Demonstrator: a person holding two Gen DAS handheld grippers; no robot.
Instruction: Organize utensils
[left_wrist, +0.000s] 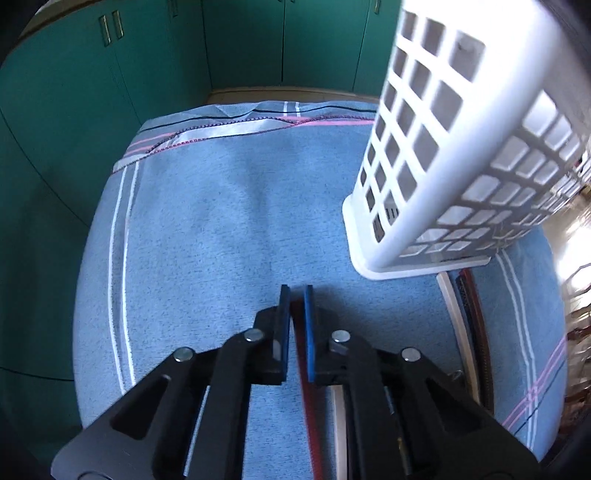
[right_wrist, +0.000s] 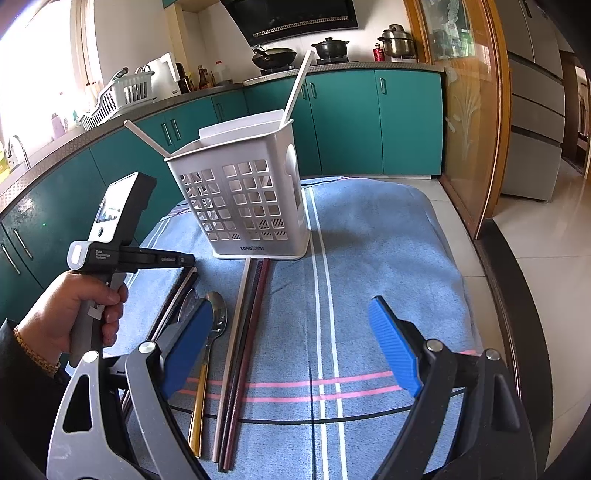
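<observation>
Left wrist view: the left gripper (left_wrist: 296, 295) points steeply down at a blue towelling cloth with white and pink stripes (left_wrist: 221, 229). Its blue pads are nearly together and pinch a thin dark red chopstick (left_wrist: 306, 391), which runs from between them toward the near edge; its near end is cut off and its tip is hidden behind the pads. A white chopstick (left_wrist: 456, 317) and more dark sticks lie just right of the gripper, partly covered by its black linkage, so their number is hard to tell. The white plastic lattice utensil basket (left_wrist: 454, 155) stands at the far right, its top cut off by the frame. Teal cabinet doors (left_wrist: 92, 122) fill the far left.

Right wrist view: the right gripper (right_wrist: 291, 343) hovers with its blue pads spread wide and nothing between them. The basket (right_wrist: 240, 199) stands at the far middle of the cloth (right_wrist: 388, 258), with two white chopsticks (right_wrist: 297, 85) leaning out of it. Near it, a white chopstick (right_wrist: 232, 350), a black one and a dark red one lie side by side. A steel spoon with a gold handle (right_wrist: 218, 317) lies to their left, half hidden behind the left pad. A hand (right_wrist: 70, 314) holds the left tool's grip (right_wrist: 110, 221); its jaws are hidden here.
</observation>
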